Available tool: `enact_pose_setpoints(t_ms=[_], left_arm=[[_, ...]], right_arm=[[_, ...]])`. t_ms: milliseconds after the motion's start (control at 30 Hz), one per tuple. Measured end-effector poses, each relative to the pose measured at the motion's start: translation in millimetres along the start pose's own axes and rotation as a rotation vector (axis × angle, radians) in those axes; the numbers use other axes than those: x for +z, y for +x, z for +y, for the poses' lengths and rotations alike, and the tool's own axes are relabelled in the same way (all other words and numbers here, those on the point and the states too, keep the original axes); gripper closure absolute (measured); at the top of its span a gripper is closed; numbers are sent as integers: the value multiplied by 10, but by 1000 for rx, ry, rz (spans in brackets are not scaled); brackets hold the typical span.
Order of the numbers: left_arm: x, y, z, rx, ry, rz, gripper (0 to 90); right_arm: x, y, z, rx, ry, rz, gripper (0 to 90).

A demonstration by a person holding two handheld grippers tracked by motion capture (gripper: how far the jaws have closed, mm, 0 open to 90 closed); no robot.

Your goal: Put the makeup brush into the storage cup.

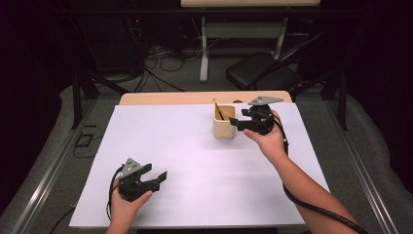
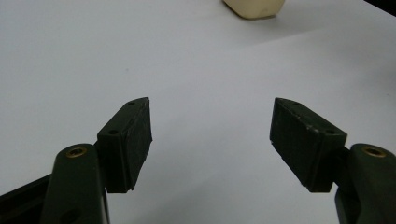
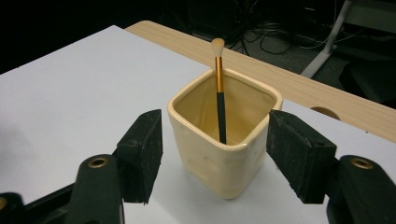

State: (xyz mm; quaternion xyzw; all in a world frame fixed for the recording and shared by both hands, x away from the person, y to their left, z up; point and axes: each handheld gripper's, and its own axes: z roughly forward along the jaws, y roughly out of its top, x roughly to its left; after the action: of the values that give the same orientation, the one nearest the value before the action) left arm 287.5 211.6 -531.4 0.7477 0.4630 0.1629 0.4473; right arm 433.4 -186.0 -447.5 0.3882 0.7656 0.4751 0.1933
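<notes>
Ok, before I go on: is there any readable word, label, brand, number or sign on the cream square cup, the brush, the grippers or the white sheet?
None to read.
Cream glazed square ceramic cup: plain walls, no label.
Black-and-gold brush with pale bristles standing in it: no print visible.
White table sheet: blank.
Right gripper and left gripper, black jaws apart: only brass screw inserts, no markings.

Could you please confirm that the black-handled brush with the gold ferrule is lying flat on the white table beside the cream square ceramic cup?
Not quite: the black-handled brush with the gold ferrule stands inside the cream square ceramic cup, leaning on its far wall, as the right gripper view shows.
</notes>
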Motion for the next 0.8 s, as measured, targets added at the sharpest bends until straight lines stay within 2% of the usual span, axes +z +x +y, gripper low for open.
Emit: enact_pose_setpoints(t_ms=[400, 800], left_arm=[[0, 4, -2, -6, -1, 2, 297], [-6, 5, 1, -9, -6, 3, 297]], right_arm=[[-173, -17, -99, 1, -5, 2, 361], [-299, -11, -309, 40, -11, 5, 361]])
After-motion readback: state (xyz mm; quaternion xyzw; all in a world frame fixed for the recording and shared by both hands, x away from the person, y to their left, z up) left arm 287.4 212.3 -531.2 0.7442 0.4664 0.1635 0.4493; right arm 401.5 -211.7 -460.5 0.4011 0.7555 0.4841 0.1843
